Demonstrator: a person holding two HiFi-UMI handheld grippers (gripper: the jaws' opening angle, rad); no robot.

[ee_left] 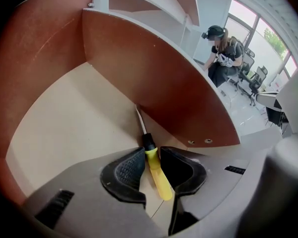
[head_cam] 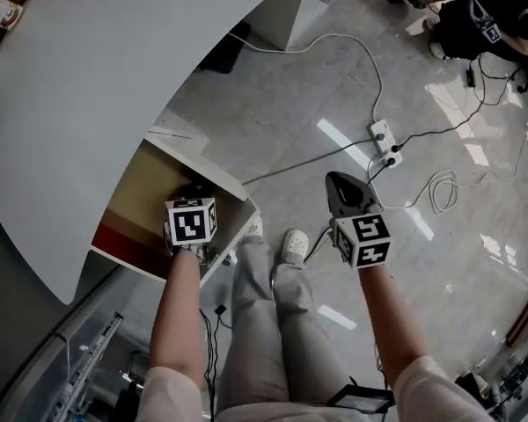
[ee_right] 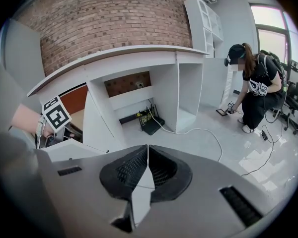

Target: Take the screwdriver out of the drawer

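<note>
Power strip [head_cam: 384, 140] on grey floor [head_cam: 273, 112]

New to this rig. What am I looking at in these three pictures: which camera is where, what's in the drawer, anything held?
There is no robot: a person holds a two-jaw gripper in each hand. The head view looks down from the person's head, and the other two cameras ride on the grippers. The left gripper reaches into the open red-brown drawer. Its jaws stand apart on either side of the yellow-handled screwdriver, which lies on the drawer's bottom, not yet gripped. The right gripper is shut and empty.
</note>
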